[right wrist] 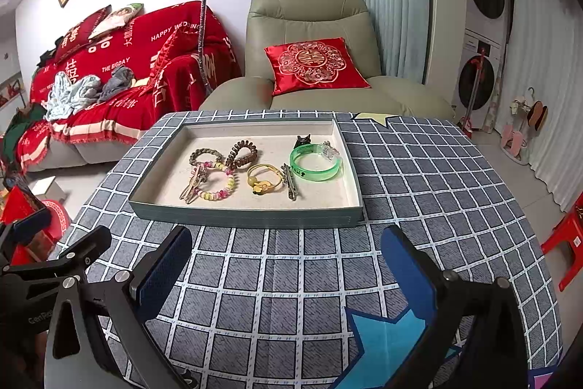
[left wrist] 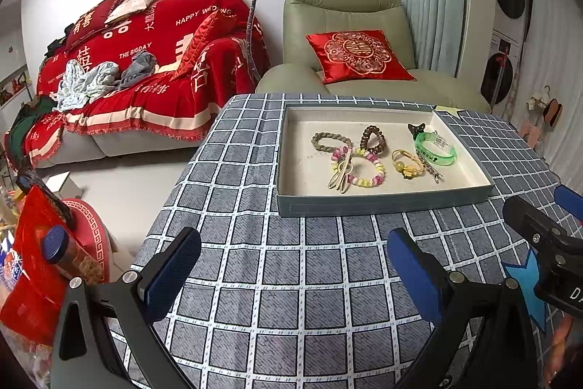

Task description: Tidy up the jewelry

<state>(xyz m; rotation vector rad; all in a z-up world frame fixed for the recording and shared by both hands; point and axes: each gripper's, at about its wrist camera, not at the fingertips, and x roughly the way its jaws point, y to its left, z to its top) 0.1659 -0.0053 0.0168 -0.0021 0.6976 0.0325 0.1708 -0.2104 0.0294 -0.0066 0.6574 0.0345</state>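
A shallow grey-green tray (left wrist: 382, 206) (right wrist: 247, 217) with a cream lining lies on the checked tablecloth. Inside it are a green bangle (left wrist: 435, 150) (right wrist: 316, 164), a pastel bead bracelet (left wrist: 364, 166) (right wrist: 215, 183), a braided hair tie (left wrist: 329, 141) (right wrist: 204, 155), a brown spiral hair tie (left wrist: 373, 137) (right wrist: 242, 154), a yellow hair tie (left wrist: 408, 163) (right wrist: 264, 179), and some hair clips (right wrist: 289, 181). My left gripper (left wrist: 295, 274) hovers open over the cloth in front of the tray, holding nothing. To its right, my right gripper (right wrist: 288, 270) is open too, also short of the tray.
A blue star sticker (right wrist: 386, 345) lies on the cloth near the front, a yellow star (right wrist: 371, 118) behind the tray. A green armchair (right wrist: 309, 61) with a red cushion stands beyond the table, a red-covered sofa (left wrist: 145, 68) to the left. A red stool (right wrist: 568, 243) stands right.
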